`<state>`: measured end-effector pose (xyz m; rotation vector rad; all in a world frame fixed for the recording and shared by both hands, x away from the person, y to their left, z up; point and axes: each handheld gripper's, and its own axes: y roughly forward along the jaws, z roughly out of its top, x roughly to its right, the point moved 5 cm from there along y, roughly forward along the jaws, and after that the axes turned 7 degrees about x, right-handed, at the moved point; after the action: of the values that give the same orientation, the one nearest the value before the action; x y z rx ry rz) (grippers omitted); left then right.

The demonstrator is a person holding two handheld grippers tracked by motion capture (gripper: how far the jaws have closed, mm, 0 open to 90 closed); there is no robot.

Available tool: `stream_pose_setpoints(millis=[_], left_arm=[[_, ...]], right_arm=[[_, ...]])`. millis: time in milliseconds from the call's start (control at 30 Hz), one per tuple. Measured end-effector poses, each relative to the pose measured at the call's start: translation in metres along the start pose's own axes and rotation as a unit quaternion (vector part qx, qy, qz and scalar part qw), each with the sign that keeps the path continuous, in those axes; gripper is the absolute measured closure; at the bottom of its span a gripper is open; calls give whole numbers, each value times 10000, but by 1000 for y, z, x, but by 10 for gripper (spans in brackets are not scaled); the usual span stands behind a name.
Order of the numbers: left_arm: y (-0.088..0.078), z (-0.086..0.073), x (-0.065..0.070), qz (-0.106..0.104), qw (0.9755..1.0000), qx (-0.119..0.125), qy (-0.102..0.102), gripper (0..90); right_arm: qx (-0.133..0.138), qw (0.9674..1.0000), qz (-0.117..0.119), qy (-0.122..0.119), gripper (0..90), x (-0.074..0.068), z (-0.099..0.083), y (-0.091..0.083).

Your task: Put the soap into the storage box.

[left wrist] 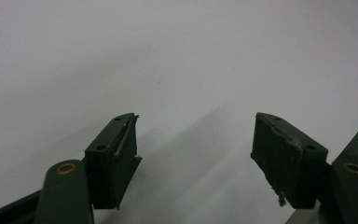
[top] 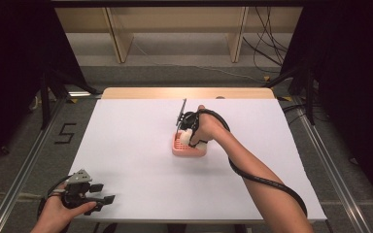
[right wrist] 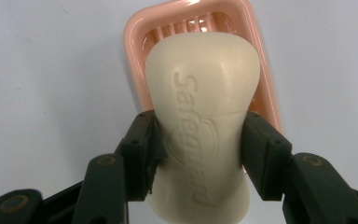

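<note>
We have the right tool [right wrist: 198,140] clamped on the soap bar [right wrist: 203,93], jaws pressing its two sides, and the bar hangs right over the pink soap dish [right wrist: 135,28] in the middle of the white counter [top: 126,145]. We read this as the placing step: next we need a gentle lowering so the bar lands flat inside the dish rim, then a release. Our left tool [left wrist: 193,140] rests near the counter's near edge, jaws wide, holding nothing.

Your soap bar [right wrist: 200,107] looks waxy and matt with embossed lettering; the pink dish [right wrist: 135,60] is glossy plastic, the surface [top: 126,145] smooth, matt white.
</note>
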<state>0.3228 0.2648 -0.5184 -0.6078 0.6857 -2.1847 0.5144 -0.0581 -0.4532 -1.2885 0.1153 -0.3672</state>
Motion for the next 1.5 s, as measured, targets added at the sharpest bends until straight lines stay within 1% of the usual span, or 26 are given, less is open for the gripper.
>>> stream_pose_setpoints(millis=[33,67,167,233,300,333,433,467,600,633,667,700,767,800,833,933,1000,1033,1067,1167,1200,1267,1300,1333,1467,1500], left_arm=[[0,0,0,-2,10000,-1,3,305],[0,0,0,-2,10000,-3,4,306],[0,0,1,-42,10000,26,6,306],[0,0,0,-46,10000,25,29,306],[0,0,0,-44,10000,18,29,305],[0,0,0,-44,10000,19,29,306],[0,0,0,-24,10000,16,24,306],[0,0,0,-9,10000,7,32,306],[0,0,-1,7,10000,-5,53,305],[0,0,0,-26,10000,19,19,305],[-1,0,0,-45,10000,14,25,306],[0,0,0,-32,10000,25,11,305],[0,0,0,-39,10000,30,8,305],[-1,0,0,-48,10000,18,17,305],[-1,0,0,-60,10000,23,22,306],[-1,0,0,-58,10000,21,21,305],[-1,0,0,-58,10000,24,19,305],[-1,0,0,-58,10000,23,20,305],[-1,0,0,-60,10000,23,21,305],[-1,0,-1,-42,10000,-9,52,305],[-1,0,-1,-44,10000,-10,55,305],[-1,0,-1,-43,10000,-8,57,306],[-1,0,-1,-45,10000,-2,50,305],[-1,0,-1,-42,10000,-3,54,305],[-1,0,-1,-11,10000,3,25,305],[-1,0,-1,-11,10000,4,28,305]], right_arm=[[-19,10000,2,-29,505,0,0,1],[-29,10000,18,67,505,-1,0,1],[-42,10000,8,46,505,0,1,1],[-1,9999,20,-100,505,1,3,2],[-18,10000,-24,-22,505,0,4,2],[18,9999,25,-113,505,1,5,3],[75,9998,-1,-209,505,2,7,5],[50,10000,3,-50,505,0,7,5],[60,9999,-1,-95,505,0,8,8],[96,9998,1,-196,505,1,9,8],[39,10000,-6,-49,505,-1,9,8],[58,9999,-20,-137,505,1,9,9],[57,9999,8,-108,505,0,10,9],[116,9995,19,-290,505,3,11,10],[59,9999,40,-130,505,1,10,10],[78,9998,-8,-155,505,2,11,10],[138,9995,4,-301,505,5,12,11],[93,9999,14,-109,505,3,12,12],[103,9998,27,-163,505,3,12,12],[124,9998,26,-171,505,4,12,14],[98,9999,49,-110,505,3,12,14],[127,9995,23,-297,505,6,13,15],[110,9996,10,-259,505,5,13,15],[90,9999,44,-114,505,3,12,16],[98,9997,10,-229,505,6,13,17],[115,9998,44,-186,505,5,13,18]])
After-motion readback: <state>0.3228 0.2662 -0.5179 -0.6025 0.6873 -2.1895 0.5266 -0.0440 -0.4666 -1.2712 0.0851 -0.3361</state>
